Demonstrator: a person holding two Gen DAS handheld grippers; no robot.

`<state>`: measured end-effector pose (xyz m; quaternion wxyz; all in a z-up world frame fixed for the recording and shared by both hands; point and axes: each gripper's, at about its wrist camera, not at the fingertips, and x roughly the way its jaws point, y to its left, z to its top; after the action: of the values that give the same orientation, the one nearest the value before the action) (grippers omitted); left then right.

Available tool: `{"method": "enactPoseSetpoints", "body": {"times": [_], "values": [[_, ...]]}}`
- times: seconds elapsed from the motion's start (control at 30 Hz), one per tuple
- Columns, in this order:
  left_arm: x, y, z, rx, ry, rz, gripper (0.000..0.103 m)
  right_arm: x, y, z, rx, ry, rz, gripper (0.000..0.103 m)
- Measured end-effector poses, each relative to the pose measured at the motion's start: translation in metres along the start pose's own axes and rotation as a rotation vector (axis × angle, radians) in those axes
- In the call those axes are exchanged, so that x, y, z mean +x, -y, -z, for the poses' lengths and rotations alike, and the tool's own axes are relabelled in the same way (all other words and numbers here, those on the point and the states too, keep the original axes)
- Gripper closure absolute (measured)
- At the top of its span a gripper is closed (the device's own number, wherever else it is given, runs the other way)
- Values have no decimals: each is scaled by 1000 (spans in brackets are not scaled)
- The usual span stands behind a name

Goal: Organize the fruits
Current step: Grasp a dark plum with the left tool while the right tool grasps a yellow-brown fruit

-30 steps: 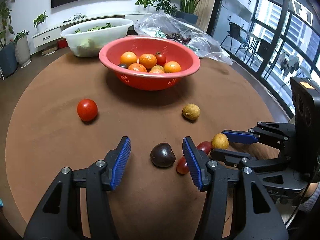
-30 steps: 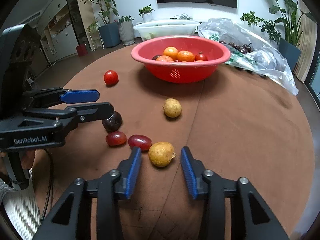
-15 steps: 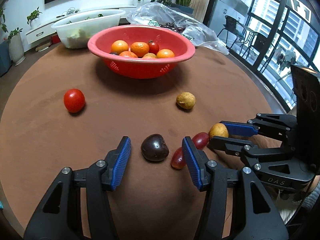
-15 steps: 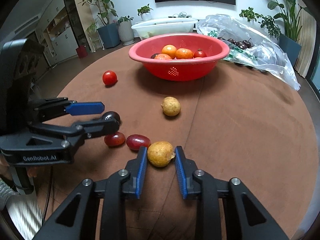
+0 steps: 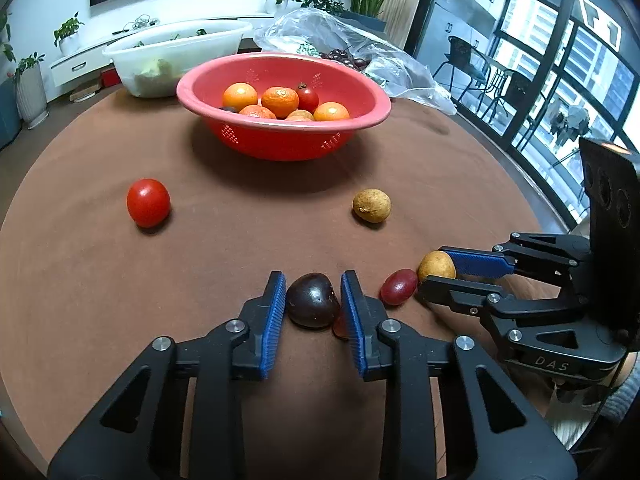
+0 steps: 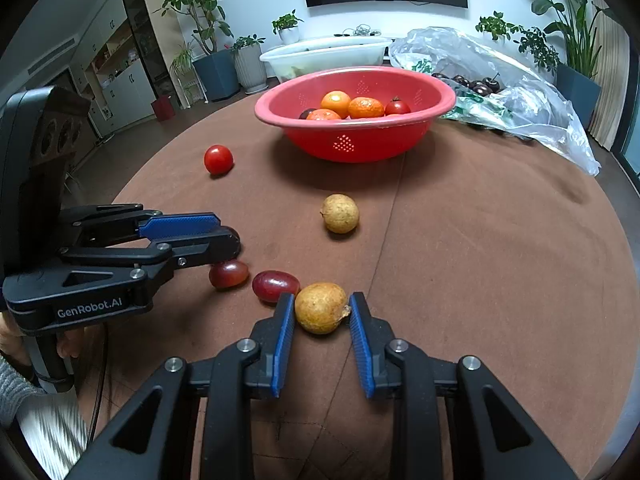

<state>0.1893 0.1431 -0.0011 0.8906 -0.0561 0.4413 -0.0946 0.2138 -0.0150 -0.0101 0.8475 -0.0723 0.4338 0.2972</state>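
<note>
My left gripper is shut on a dark purple plum that rests on the brown table. My right gripper is shut on a yellow-brown round fruit, also on the table. Two red grapes lie between the grippers. A second yellow-brown fruit and a red tomato lie loose farther out. The red basket at the back holds oranges and a small tomato. The left gripper also shows in the right wrist view, with the plum mostly hidden behind its fingers.
A white tub and a clear plastic bag with dark cherries sit behind the basket. The round table's edge curves close on the right. Plants and cabinets stand beyond the table.
Both grippers have closed: the left onto the plum, the right onto the yellow-brown fruit. Both have moved slightly forward over their fruits.
</note>
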Motion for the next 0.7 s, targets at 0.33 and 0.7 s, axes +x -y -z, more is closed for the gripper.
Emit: {"method": "enactPoseSetpoints", "body": {"times": [0.33,0.7], "values": [[-4,-2,1,-8,5,9,79,-2,1,0,15,5,-13,73],[-11,-8,-3,-41,31,37,79,-9,11,-3,69,26,-43,73]]}}
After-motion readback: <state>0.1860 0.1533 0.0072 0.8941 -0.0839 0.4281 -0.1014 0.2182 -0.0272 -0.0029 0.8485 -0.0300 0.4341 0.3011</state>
